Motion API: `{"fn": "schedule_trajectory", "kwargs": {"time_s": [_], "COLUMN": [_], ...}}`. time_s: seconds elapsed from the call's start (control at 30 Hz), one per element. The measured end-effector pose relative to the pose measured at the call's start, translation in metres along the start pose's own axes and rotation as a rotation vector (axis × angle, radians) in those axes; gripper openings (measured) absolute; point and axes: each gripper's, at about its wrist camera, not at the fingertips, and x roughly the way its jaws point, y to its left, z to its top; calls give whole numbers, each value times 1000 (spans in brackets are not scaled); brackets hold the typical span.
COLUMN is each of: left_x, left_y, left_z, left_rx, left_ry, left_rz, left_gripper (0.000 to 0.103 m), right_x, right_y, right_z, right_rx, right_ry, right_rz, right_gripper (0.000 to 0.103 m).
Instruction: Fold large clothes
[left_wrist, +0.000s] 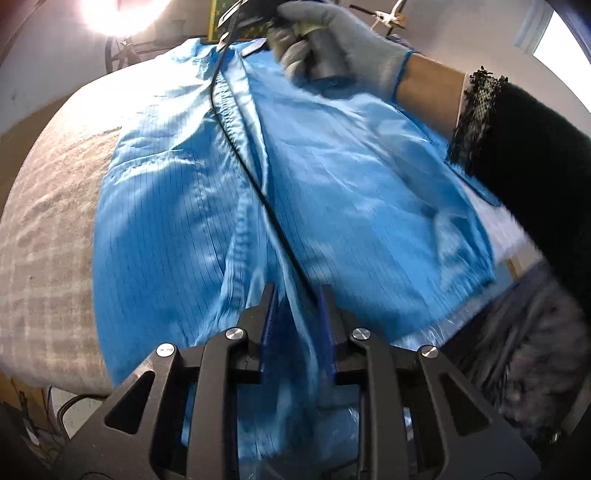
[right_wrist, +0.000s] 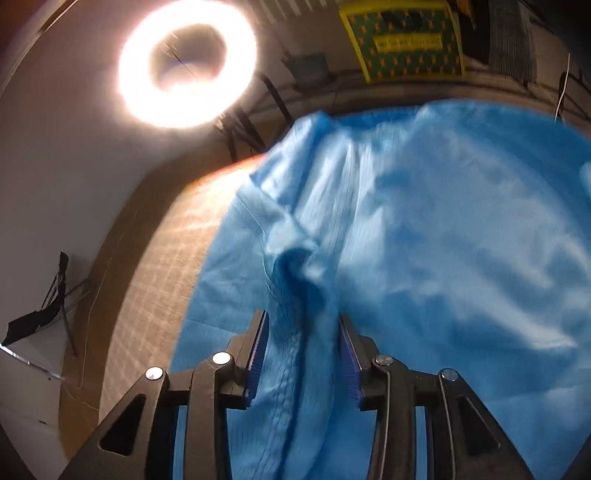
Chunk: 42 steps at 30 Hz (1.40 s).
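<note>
Because the shiny blue pinstriped garment with a zip front is spread flat across the pale woven-covered bench, you have a smooth base for the next fold. Your left gripper sits at the near hem, jaws parted around a ridge of cloth beside the zip, not pinching it. Your right gripper likewise straddles a raised fold with its jaws apart, so the fabric lies loose. In the left view your grey-gloved right hand reaches over the far end, its black cable trailing over the garment; I judge both grips released to let the cloth settle.
</note>
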Motion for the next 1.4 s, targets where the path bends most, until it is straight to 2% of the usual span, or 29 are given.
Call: {"fn": "schedule_trajectory", "kwargs": {"time_s": [0.13, 0.23, 0.33, 0.43, 0.53, 0.57, 0.63, 0.73, 0.8, 0.9, 1.07, 1.13, 1.23, 1.37, 1.4], "left_x": [-33, -68, -92, -101, -94, -91, -77, -54, -35, -15, -12, -27, -61, -97, -102], "left_y": [2, 2, 18, 44, 74, 79, 87, 88, 86, 81, 84, 83, 76, 64, 61], "left_z": [-23, -46, -54, -49, -36, -33, -25, -19, -21, -32, -36, -31, -15, 8, 13], "left_rx": [32, 35, 21, -21, -113, -125, -137, -124, -94, -29, -49, -101, -156, -118, -96], "left_ry": [-18, -54, -84, -111, -120, -117, -93, -40, 22, 87, 113, 80, -26, -184, -224], "left_rz": [-28, -43, -14, 41, 36, 33, 26, 42, 76, 144, 146, 116, 87, 109, 131], "left_gripper": [21, 21, 21, 21, 18, 6, 5, 5, 5, 5, 5, 5, 5, 5, 5], "right_x": [-62, -115, -154, -172, -168, -161, -144, -109, -91, -73, -77, -82, -100, -139, -151], "right_y": [6, 16, 32, 51, 69, 76, 86, 103, 110, 113, 106, 103, 97, 82, 75], "right_z": [-3, -17, -47, -91, -143, -162, -194, -232, -250, -270, -286, -286, -279, -265, -261], "right_rx": [-62, -95, -148, -198, -240, -254, -271, -300, -323, -360, -367, -329, -266, -208, -183], "right_ry": [-50, -84, -84, -43, 25, 55, 114, 211, 254, 299, 267, 255, 217, 102, 67], "right_rz": [13, 53, 73, 118, 155, 161, 180, 171, 153, 76, 22, 18, 58, 29, 13], "right_gripper": [40, 40, 39, 37, 32, 32, 26, 25, 24, 24, 21, 25, 29, 38, 45]}}
